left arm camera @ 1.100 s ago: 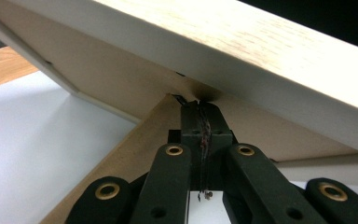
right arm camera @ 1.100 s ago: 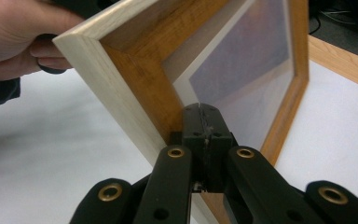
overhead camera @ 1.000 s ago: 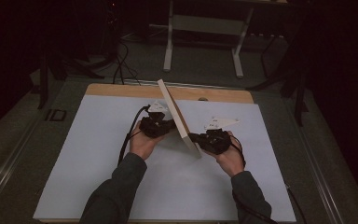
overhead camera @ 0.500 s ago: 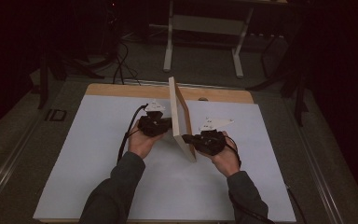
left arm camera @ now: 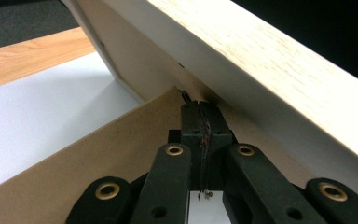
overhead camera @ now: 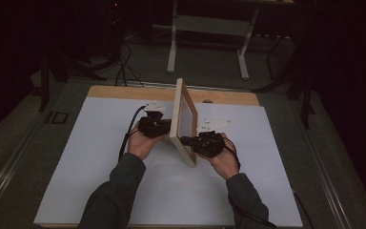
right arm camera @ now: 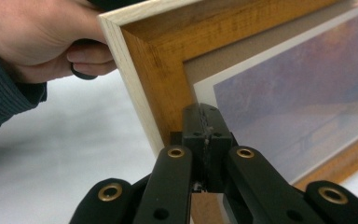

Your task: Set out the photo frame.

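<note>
A picture frame (overhead camera: 184, 119) of pale wood stands on edge on the white mat (overhead camera: 86, 157), between my two grippers. My left gripper (overhead camera: 168, 128) is behind it, shut, with its tips (left arm camera: 200, 109) at the corner where the brown easel stand (left arm camera: 98, 158) meets the frame's back (left arm camera: 149, 70). My right gripper (overhead camera: 185, 141) is in front, also shut with nothing between its jaws. Its tips (right arm camera: 205, 116) touch the frame's inner edge (right arm camera: 168, 84) beside the bluish print (right arm camera: 307, 93). The person's left hand (right arm camera: 37, 37) shows past the frame's corner.
The mat covers most of a wooden table, whose bare strip (overhead camera: 124, 91) runs along the far edge. Beyond the table stand metal stand legs (overhead camera: 173, 52) and loose cables (overhead camera: 121, 62) on a dark floor. A rail (overhead camera: 9, 162) runs along the table's left side.
The frame has swung from leaning leftward at the top to standing nearly upright and edge-on. The right hand has shifted a little left with it; the left hand has hardly moved.
</note>
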{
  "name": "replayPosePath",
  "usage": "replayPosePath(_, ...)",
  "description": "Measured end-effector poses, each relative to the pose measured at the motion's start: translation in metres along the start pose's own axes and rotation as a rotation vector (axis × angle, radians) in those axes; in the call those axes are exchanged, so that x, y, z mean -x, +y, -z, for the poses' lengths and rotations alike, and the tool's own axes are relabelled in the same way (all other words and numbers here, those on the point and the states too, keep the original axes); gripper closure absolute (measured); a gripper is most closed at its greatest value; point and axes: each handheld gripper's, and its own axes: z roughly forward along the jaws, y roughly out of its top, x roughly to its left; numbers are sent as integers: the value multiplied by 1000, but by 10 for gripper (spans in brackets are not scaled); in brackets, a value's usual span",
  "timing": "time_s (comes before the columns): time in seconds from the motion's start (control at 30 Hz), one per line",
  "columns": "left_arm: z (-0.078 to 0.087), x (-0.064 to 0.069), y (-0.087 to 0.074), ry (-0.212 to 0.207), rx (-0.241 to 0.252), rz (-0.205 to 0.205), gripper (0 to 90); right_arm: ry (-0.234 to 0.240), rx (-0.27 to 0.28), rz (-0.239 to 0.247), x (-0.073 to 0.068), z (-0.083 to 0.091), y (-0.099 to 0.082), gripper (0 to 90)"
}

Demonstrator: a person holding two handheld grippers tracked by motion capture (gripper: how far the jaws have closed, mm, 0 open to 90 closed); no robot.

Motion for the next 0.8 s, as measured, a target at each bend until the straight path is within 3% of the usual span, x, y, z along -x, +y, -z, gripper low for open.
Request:
replayPosePath(0.2, 2, -3, -1, -14, -4, 8, 900, 8, -7, 10, -5, -6, 4, 899)
replayPosePath(0.3, 3, -2, -1, -1, -9, 8, 895, 6, -8, 20, -6, -6, 5, 899)
replayPosePath(0.5, 7, -5, -5, -13, -6, 29, 824, 3, -20, 47, -7, -4, 2, 898)
replayPosePath(0.6, 13, -10, -8, -46, 2, 71, 767, -1, -23, 46, -6, -3, 0, 897)
replayPosePath(0.8, 23, -9, -10, -35, 7, 64, 689, -5, -28, 43, -4, 1, -3, 886)
